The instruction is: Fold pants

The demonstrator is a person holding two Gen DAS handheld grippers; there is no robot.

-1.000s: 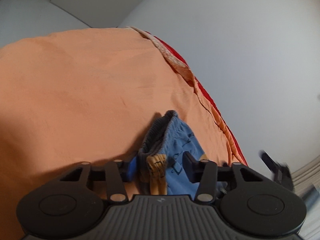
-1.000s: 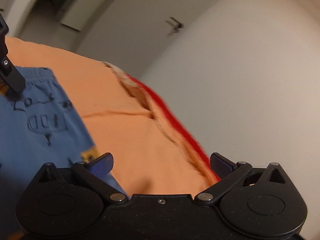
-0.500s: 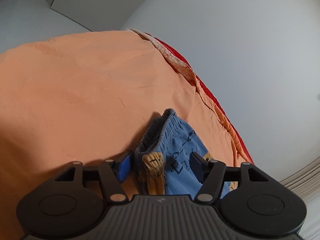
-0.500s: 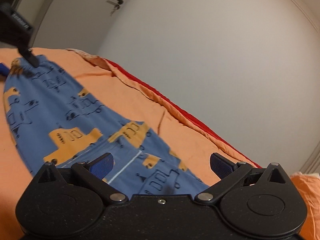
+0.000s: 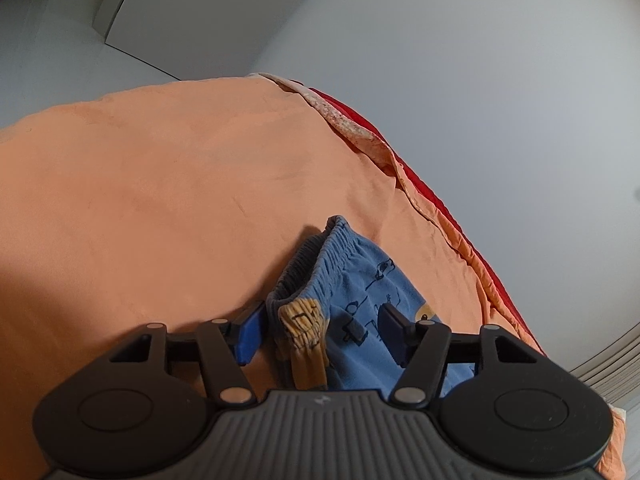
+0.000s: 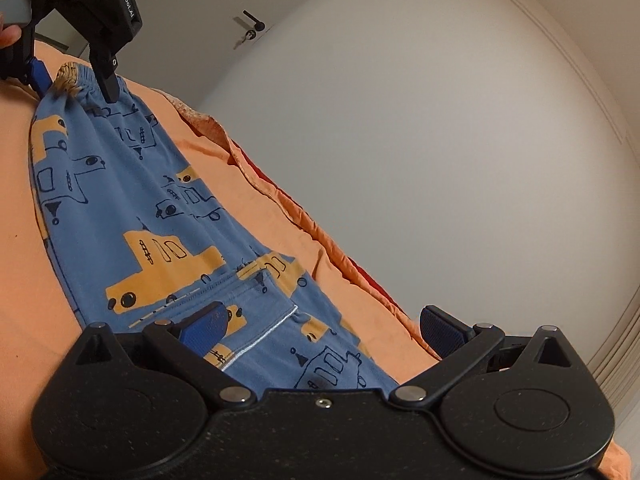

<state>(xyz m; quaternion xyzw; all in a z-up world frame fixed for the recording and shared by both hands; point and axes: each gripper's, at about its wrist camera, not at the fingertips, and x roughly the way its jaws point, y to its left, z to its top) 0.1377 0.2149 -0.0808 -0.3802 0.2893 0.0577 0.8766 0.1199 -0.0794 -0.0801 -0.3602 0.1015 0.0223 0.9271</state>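
Observation:
Blue pants point(image 6: 160, 216) with yellow vehicle prints lie stretched out on an orange bedsheet point(image 5: 140, 200). In the left wrist view, the elastic waistband point(image 5: 320, 264) sits between the jaws of my left gripper point(image 5: 320, 330), which are open on either side of a bunched yellow part. The right wrist view shows that gripper point(image 6: 74, 80) at the waistband. My right gripper point(image 6: 324, 326) is open, low over the lower part of the pants, with its left finger above the fabric and its right finger above the sheet.
A red cover point(image 5: 440, 204) edges the bed along a pale wall point(image 6: 420, 120). A door with a handle point(image 6: 254, 24) stands beyond the bed. The sheet stretches wide to the left of the pants.
My left gripper's jaws have opened wider around the waistband. My right gripper has swung from the bed edge to over the pants and moved lower along them.

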